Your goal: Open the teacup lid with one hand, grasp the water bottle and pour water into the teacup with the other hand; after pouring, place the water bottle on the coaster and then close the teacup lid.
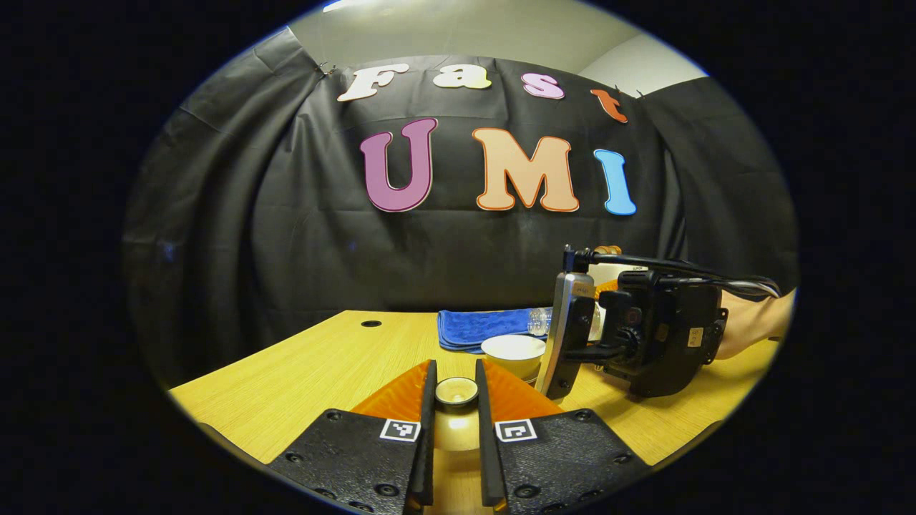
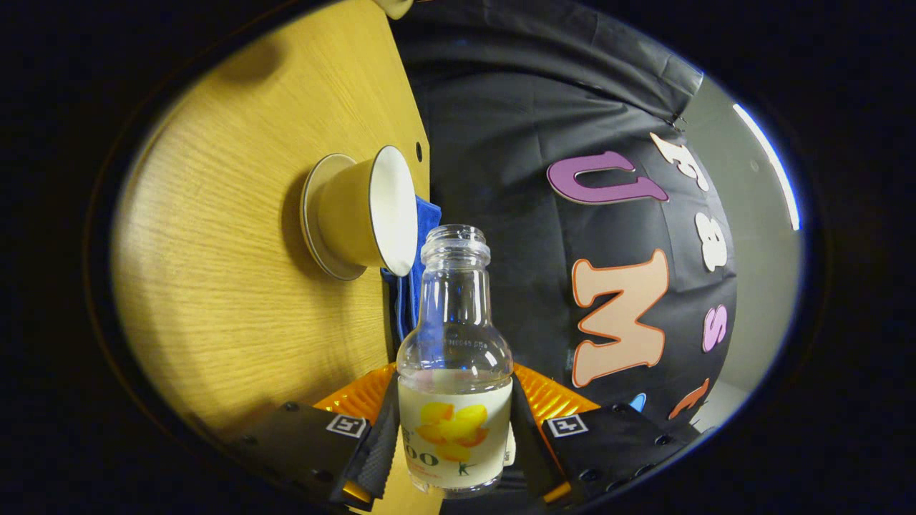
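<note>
Between your left gripper fingers, nearest the lens, you are holding the teacup lid: both fingers are pressing on it, knob end facing fwd, lid lifted clear of the table. So step 1, lid off, is reading as done.

Just beyond, in left gripper view, the teacup is standing uncovered on the wood, rim open, pale inside. Cannot tell from here whether any water is in it.

Beside the cup, to its right in that view, your right gripper is hanging close over the cup w/ your hand behind it. Bottle neck is just peeking out past it, tipped sideways toward the cup.

Right gripper view: its fingers are clamping the water bottle on the labelled body, both sides pressing. Grasp step done. Bottle is clear glass, no cap, mouth open; upper part is looking empty, level not readable behind the label. Table is showing rotated on its side in this view, so you are holding the bottle rolled over, i.e. pour posture. Teacup on its saucer is sitting ahead of the mouth, near but apart. No stream visible.

Judgement: you are sitting at the pour stage, start or end not clear.

Farther back, blue cloth is lying behind the cup; could be the coaster, not sure.

Left to do: finish pour, set bottle down on coaster, put lid back on cup.
</note>
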The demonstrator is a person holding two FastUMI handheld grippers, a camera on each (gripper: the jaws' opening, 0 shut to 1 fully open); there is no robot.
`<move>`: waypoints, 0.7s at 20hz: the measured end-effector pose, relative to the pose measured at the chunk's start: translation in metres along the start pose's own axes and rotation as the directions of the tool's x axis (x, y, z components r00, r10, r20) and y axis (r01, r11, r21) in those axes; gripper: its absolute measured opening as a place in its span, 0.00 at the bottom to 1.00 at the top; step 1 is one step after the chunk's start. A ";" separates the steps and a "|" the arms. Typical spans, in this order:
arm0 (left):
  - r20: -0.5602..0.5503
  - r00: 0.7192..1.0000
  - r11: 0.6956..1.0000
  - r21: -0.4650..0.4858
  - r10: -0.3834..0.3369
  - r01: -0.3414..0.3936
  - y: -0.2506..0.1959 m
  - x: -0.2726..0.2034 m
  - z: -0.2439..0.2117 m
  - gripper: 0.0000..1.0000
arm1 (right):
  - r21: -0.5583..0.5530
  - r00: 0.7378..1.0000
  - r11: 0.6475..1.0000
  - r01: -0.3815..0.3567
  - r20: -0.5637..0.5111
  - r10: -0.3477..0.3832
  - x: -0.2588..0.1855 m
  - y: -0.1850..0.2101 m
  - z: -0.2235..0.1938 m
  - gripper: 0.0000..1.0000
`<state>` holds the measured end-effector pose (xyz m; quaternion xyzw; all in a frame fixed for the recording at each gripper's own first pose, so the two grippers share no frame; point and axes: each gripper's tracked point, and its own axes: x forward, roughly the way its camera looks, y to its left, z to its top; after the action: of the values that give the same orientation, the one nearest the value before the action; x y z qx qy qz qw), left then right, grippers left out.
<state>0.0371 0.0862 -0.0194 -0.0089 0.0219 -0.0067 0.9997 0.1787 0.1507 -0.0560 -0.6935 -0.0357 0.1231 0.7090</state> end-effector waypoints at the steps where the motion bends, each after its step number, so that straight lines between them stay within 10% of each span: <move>1: 0.000 1.000 1.000 0.000 0.000 0.000 0.000 0.000 0.000 0.23 | -0.028 1.000 1.000 0.000 0.006 0.000 0.001 -0.002 0.001 0.77; 14: 0.000 1.000 1.000 0.000 0.000 0.000 0.000 0.001 0.000 0.23 | -0.279 0.999 0.960 0.007 0.051 0.008 0.004 -0.013 0.008 0.75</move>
<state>0.0379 0.0862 -0.0191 -0.0091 0.0218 -0.0067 0.9997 0.1828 0.1590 -0.0437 -0.7830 -0.0707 0.1348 0.6031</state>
